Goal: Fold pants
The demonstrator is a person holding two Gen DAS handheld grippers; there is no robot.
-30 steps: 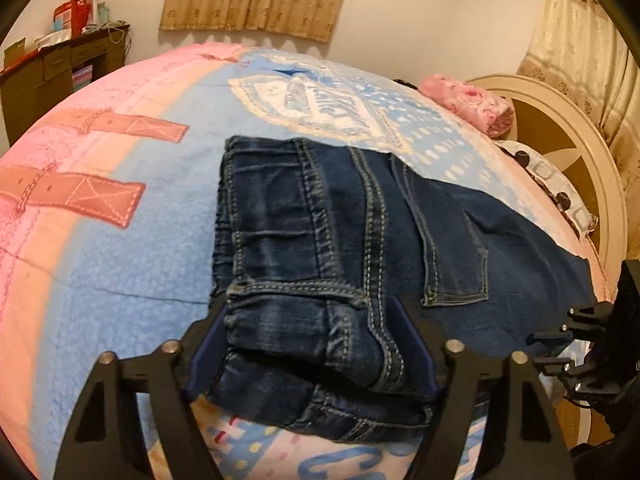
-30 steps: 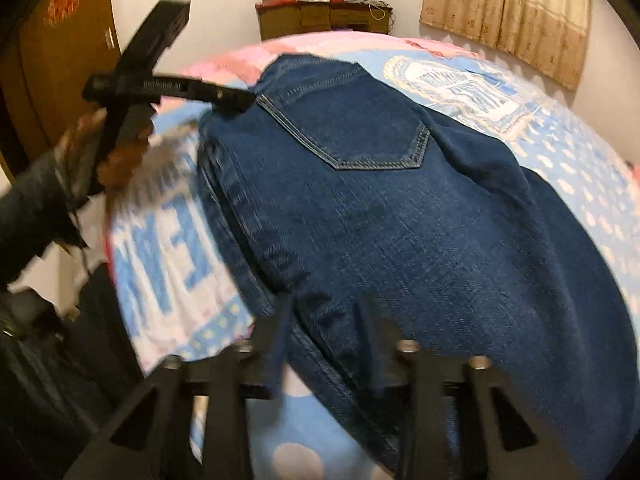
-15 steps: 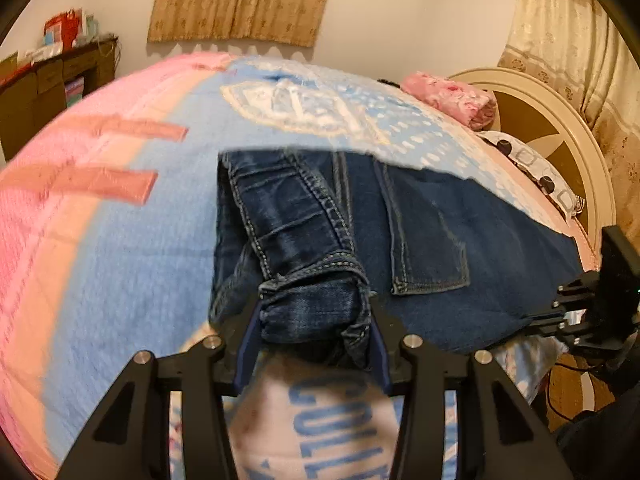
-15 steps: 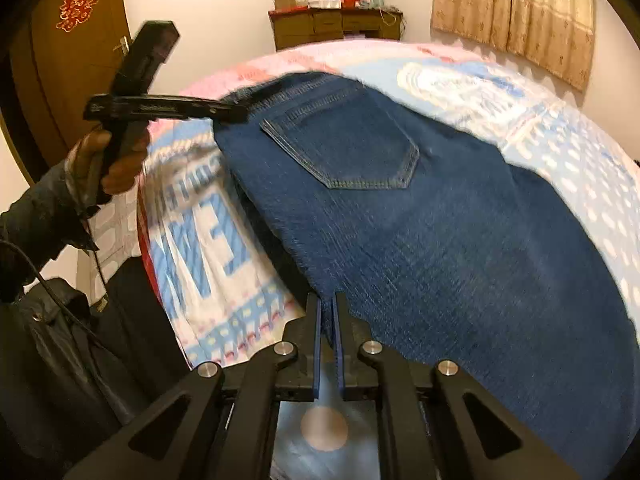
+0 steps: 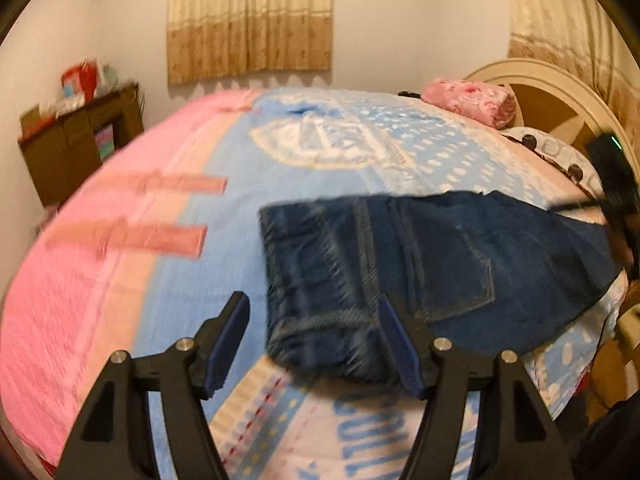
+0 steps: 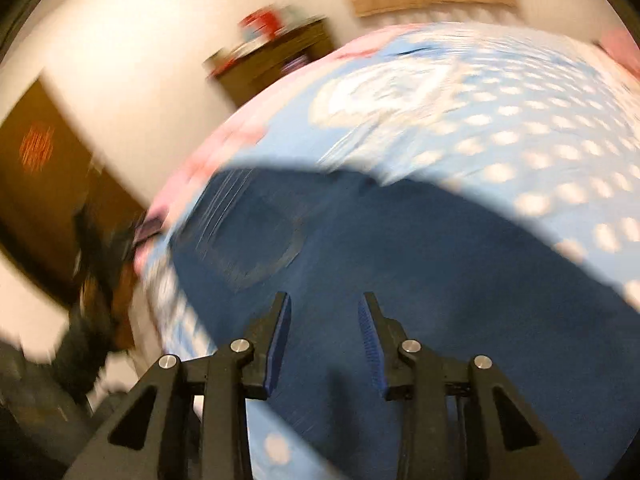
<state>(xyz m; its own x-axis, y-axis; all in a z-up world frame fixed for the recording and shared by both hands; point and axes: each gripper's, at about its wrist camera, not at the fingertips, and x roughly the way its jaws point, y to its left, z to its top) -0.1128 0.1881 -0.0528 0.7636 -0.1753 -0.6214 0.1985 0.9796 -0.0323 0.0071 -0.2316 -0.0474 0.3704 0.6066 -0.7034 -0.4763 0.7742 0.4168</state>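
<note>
Dark blue jeans (image 5: 432, 264) lie folded on the bed, back pocket up. My left gripper (image 5: 316, 340) is open, raised just before the near folded end, holding nothing. In the blurred right wrist view the jeans (image 6: 420, 248) fill the lower frame. My right gripper (image 6: 324, 344) is open above the denim with nothing between its pads. The right gripper shows in the left wrist view (image 5: 612, 184) at the far right edge of the jeans.
The bed cover (image 5: 160, 264) is pink and light blue. A pink rolled blanket (image 5: 468, 100) and a cream headboard (image 5: 560, 92) are at the far right. A brown dresser (image 5: 76, 136) stands at the left wall. The bed edge runs just below my left gripper.
Both grippers have opened and let go of the jeans. The left has pulled back and up from the folded end. The right has lifted and swung, blurring its view.
</note>
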